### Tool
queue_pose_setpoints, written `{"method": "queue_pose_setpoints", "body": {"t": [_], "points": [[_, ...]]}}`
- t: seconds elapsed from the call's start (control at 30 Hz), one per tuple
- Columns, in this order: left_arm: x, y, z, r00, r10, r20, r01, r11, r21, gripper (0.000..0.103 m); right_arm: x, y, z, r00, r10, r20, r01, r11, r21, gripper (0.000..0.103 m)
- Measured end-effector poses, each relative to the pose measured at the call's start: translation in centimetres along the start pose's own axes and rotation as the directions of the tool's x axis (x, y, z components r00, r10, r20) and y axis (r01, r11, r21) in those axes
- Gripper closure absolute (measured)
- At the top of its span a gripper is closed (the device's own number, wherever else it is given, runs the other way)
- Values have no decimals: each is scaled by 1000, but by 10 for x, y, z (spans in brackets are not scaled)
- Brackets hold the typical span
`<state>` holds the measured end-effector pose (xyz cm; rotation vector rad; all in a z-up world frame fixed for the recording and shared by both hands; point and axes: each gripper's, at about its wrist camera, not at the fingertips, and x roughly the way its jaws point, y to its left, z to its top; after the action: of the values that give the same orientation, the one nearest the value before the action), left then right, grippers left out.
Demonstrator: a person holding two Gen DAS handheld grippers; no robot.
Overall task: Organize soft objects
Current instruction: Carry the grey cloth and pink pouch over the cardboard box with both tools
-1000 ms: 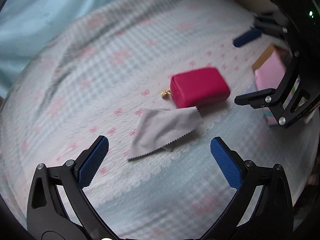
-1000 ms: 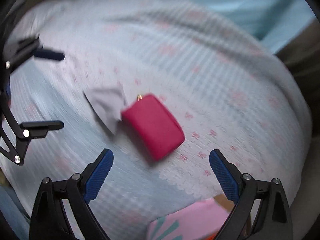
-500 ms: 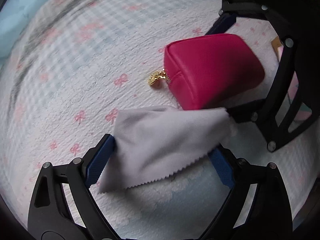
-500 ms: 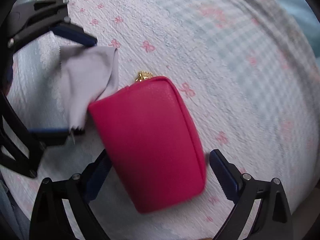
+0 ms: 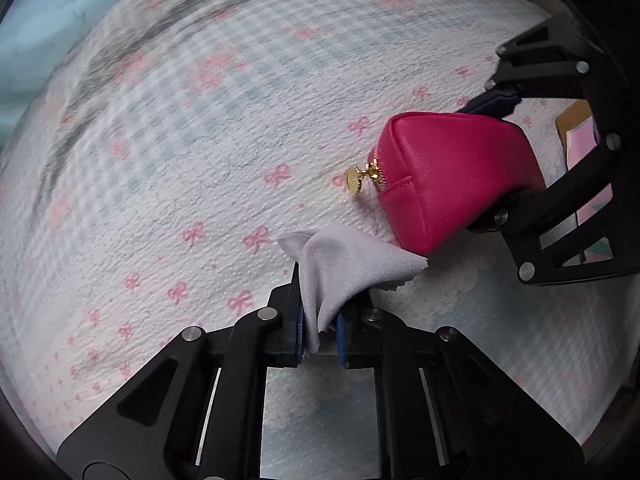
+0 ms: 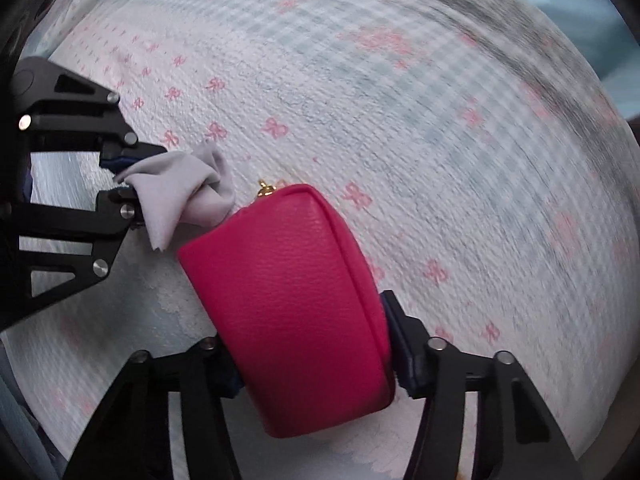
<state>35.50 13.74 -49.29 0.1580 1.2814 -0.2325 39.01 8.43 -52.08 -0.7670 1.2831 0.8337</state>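
My left gripper (image 5: 320,336) is shut on a grey cloth (image 5: 340,272), which bunches up between the blue pads. The same cloth (image 6: 180,196) shows at the left of the right wrist view, held by the left gripper (image 6: 124,184). My right gripper (image 6: 316,364) is shut on a pink zip pouch (image 6: 292,308) with a gold zip pull (image 6: 266,189). In the left wrist view the pouch (image 5: 452,180) sits at the right, squeezed by the right gripper (image 5: 500,148). Cloth and pouch nearly touch.
Everything lies on a bed cover (image 5: 180,160) with a pale check and pink bows. A pink box (image 5: 580,152) shows behind the right gripper at the right edge. Light blue fabric (image 5: 32,20) lies at the far left.
Both grippers have closed: the left on the grey cloth, which now bunches up, and the right on the pink pouch. Half a second ago both were open around them.
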Motion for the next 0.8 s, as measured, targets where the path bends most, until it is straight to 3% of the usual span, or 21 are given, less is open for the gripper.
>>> {"method": "queue_pose_setpoints", "body": {"t": [0.3,0.43,0.8], "points": [[-61,3,5,997,3,72,1,998,-55,94,-69,-11,-31,997,-16,69,0,973,229,56],[-114,-7,2,991,14,131,-5,998,-68,94,-119,-3,-47,991,-39,131,-5,948,319,56],[-258,-50,-19,959,-6,284,26,997,-67,94,-267,27,-118,953,-153,263,-21,830,557,56]]}}
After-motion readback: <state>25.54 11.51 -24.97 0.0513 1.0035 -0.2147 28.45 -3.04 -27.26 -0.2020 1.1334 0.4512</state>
